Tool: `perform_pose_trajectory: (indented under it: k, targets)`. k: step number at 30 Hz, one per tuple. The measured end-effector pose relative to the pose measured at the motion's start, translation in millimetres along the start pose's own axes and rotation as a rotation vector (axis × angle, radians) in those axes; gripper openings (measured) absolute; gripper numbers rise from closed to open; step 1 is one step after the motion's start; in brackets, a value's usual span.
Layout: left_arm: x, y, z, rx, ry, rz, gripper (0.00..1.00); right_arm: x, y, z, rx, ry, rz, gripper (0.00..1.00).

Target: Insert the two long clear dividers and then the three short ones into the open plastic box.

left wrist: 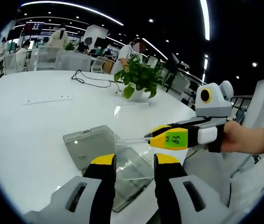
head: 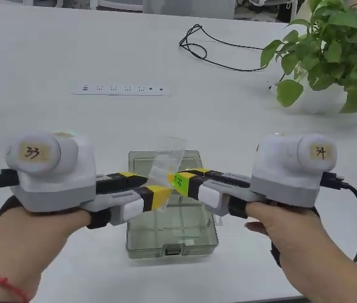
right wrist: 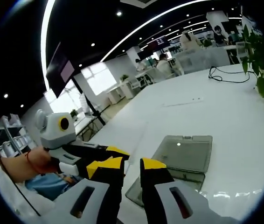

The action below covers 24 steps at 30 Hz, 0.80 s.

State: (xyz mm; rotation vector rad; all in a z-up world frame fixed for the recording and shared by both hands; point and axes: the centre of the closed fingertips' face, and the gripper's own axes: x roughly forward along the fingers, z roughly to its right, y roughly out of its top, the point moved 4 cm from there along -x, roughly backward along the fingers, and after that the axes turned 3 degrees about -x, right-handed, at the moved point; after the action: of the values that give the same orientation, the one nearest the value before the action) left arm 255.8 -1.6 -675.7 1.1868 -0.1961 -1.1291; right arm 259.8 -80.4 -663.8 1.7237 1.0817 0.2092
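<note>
Right gripper (head: 177,180) holds clear divider (head: 166,161) above open box (head: 185,235)

The plastic box (head: 172,243) is seen lying open on the white table (head: 46,57), its base set nearest the person; the lid (head: 137,161) is folded back flat on the table behind the base; both halves are made of clear, grey-tinted plastic with rounded corners; whether any partition is seated inside cannot be told. One clear divider (head: 168,159) is held in the air above the box, pinched at its lower end by the right gripper (head: 177,181); it is tilted, its upper end raised over the lid; the box is not touched by it.
</note>
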Motion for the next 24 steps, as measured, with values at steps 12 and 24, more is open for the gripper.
perform_pose_trajectory:
  k: [12,24]
  targets:
    - [0.9,0.8,1.0,0.021,0.006,0.002,0.3,4.5,-2.2,-1.1,0.077,-0.035,0.004,0.08]
    - [1.8,1.7,-0.1,0.025,0.0,0.003,0.29,5.5,1.1,-0.9,0.109,-0.051,0.009,0.06]
